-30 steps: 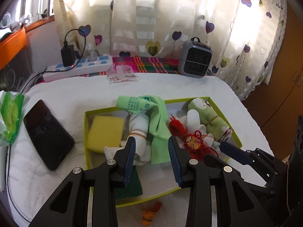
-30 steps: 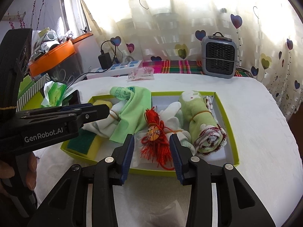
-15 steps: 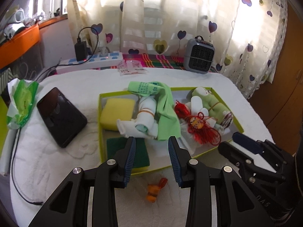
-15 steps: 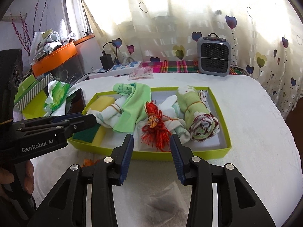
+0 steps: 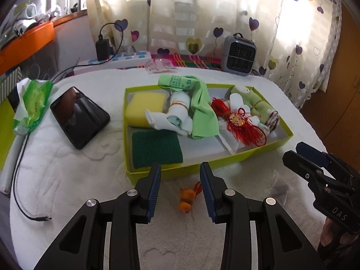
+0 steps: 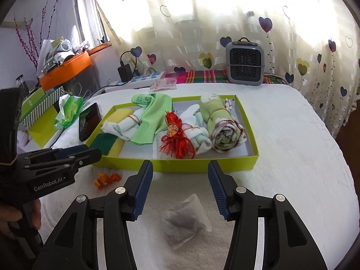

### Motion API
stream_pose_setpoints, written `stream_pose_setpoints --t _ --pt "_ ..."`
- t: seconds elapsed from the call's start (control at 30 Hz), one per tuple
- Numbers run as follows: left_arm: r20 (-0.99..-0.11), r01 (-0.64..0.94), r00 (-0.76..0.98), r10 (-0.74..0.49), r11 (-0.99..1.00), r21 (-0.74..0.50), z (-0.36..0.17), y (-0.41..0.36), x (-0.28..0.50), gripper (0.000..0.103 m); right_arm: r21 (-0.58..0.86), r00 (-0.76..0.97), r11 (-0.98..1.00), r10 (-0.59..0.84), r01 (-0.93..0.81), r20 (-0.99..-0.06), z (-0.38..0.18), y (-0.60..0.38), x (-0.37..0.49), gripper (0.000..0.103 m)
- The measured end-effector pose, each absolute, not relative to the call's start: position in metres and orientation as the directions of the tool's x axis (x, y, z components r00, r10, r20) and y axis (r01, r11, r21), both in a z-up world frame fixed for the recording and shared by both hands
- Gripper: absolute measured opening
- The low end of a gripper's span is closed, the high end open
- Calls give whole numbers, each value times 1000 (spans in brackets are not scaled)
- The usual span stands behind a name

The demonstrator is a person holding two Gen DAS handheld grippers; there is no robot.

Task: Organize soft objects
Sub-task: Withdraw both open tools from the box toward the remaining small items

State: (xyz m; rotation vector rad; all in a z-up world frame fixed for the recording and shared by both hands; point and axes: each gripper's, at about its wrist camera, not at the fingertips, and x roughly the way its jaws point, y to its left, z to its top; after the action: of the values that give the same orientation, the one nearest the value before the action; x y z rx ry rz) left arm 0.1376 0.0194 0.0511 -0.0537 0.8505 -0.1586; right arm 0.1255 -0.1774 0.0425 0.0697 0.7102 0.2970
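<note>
Printed text on green cloth [image 5: 177,82] too small to read; yellow sponge [image 6: 122,114] partly hidden beneath rolled white socks [image 6: 126,124].

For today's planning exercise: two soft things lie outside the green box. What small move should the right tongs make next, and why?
Probably lower the right tongs onto the sachet. Their jaws are opening with nothing between them, and the sachet lies on the white cover just below and ahead of them, outside the box. The left tongs already face the orange toy.
</note>
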Motion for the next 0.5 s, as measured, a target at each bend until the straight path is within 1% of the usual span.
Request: stream_pose_setpoints --t 0.07,0.33,0.5 --pt "-748 115 646 -154 988 -105 49 20 135 34 163 720 957 287 -238 -632 42 -181 122 54" --pt "-745 106 641 -184 983 -151 45 30 123 34 181 716 959 282 -217 -638 37 -202 106 55" --pt "-748 98 631 -205 978 -185 40 37 120 34 208 689 959 284 -193 -667 26 -211 99 55"
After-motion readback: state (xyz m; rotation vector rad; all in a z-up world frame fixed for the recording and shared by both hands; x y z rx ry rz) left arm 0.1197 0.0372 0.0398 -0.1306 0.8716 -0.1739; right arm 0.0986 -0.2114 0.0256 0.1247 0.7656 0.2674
